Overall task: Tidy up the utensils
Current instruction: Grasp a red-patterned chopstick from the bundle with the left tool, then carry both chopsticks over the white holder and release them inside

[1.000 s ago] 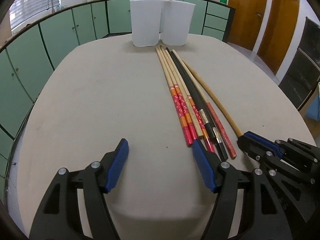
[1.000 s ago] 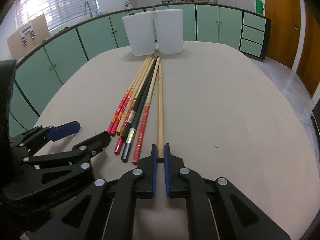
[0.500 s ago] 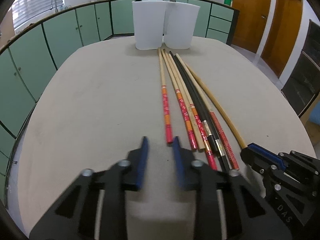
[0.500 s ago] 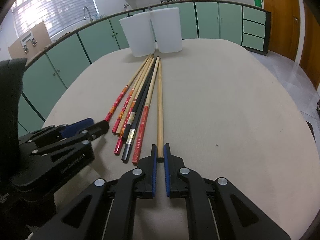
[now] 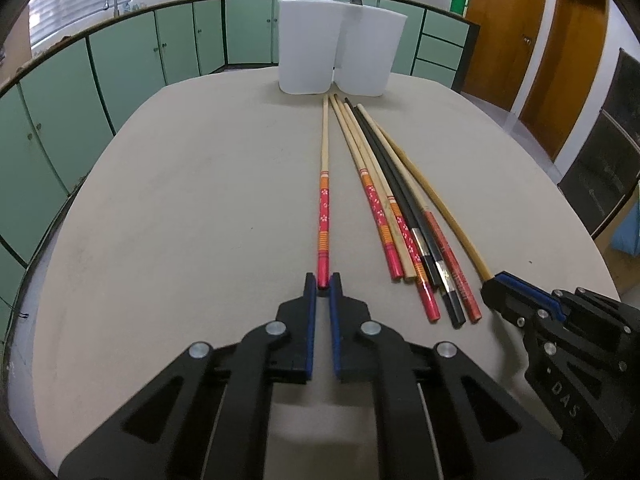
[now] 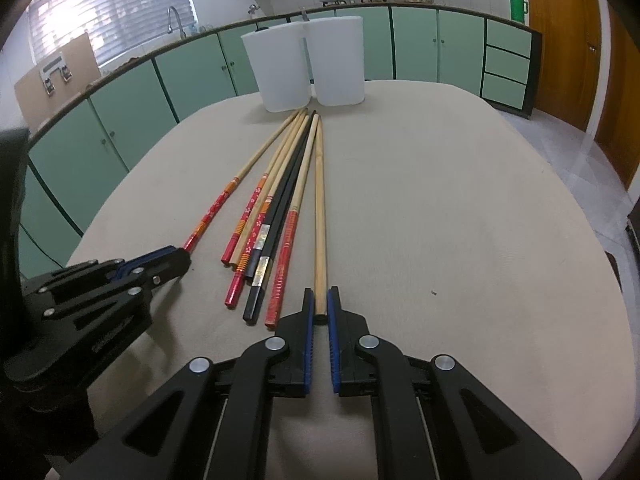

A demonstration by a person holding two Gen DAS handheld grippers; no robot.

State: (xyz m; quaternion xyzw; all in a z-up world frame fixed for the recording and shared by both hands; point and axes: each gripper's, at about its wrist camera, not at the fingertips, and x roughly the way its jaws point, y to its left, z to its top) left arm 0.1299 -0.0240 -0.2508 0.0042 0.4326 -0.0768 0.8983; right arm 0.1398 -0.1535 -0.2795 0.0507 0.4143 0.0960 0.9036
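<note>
With the left gripper (image 5: 323,280) pinching only the red end of one red-patterned chopstick (image 5: 324,184) and the right gripper (image 6: 320,300) pinching the plain bamboo chopstick (image 6: 320,208), both on the table (image 5: 180,200), either may pivot and slip when lifted toward the white containers (image 5: 308,48).

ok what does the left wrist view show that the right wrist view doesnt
Only the left wrist view: the left gripper head-on, shut on the red-ended chopstick, and a dark cabinet at right.

Only the right wrist view: the right gripper head-on, shut on the plain chopstick, plus the window blinds and a cardboard box.

Both: the table, the two white bins, the chopstick bundle, green cupboards.
</note>
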